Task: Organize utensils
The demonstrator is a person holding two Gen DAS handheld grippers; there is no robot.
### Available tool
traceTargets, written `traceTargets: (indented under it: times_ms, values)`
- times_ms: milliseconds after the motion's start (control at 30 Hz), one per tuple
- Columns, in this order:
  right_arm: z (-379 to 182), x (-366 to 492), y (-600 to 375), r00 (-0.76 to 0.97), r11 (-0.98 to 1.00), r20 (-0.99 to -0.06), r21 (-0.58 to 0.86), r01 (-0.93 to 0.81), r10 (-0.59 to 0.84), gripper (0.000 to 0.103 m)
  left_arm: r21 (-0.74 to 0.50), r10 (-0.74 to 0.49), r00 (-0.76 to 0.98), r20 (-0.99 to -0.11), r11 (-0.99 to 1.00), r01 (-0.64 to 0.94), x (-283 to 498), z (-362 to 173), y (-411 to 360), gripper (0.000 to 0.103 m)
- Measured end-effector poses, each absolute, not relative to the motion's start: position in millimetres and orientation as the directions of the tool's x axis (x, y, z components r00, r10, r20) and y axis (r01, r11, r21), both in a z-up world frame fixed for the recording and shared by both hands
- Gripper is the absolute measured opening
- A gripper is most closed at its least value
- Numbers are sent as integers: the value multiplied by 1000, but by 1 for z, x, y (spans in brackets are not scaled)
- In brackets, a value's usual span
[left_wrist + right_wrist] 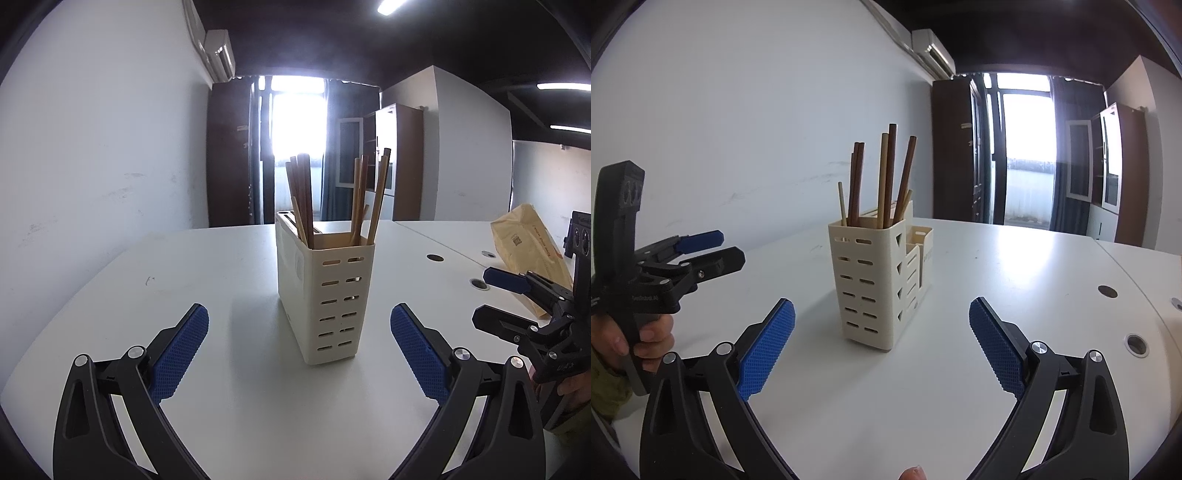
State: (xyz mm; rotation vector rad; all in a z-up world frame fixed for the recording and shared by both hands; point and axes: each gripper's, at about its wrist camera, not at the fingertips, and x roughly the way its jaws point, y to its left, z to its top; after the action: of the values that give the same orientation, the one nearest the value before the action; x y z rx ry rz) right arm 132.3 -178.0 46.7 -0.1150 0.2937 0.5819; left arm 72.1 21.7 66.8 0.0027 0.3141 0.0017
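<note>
A cream slotted utensil holder (328, 295) stands upright on the white table (207, 266). Several brown and tan chopsticks (301, 195) stand in it. My left gripper (299, 325) is open and empty, just short of the holder. My right gripper (882, 317) is open and empty, also facing the holder (875, 284) and its chopsticks (886, 177) from the other side. Each gripper shows in the other's view: the right one (491, 295) at the far right, the left one (727, 245) at the left, both with jaws apart.
A tan paper bag (528, 258) lies on the table at the far right. Round cable holes (435, 257) sit along the seam between table sections. A white wall (110, 166) runs close along the table's left side.
</note>
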Motion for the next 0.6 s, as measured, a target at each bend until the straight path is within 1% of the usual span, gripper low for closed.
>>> traceTargets:
  times_ms: [600]
  values:
    - [47, 131, -177, 795, 829, -304, -29, -559, 525, 96, 15, -16, 944, -329, 1000, 22, 73, 62, 16, 97]
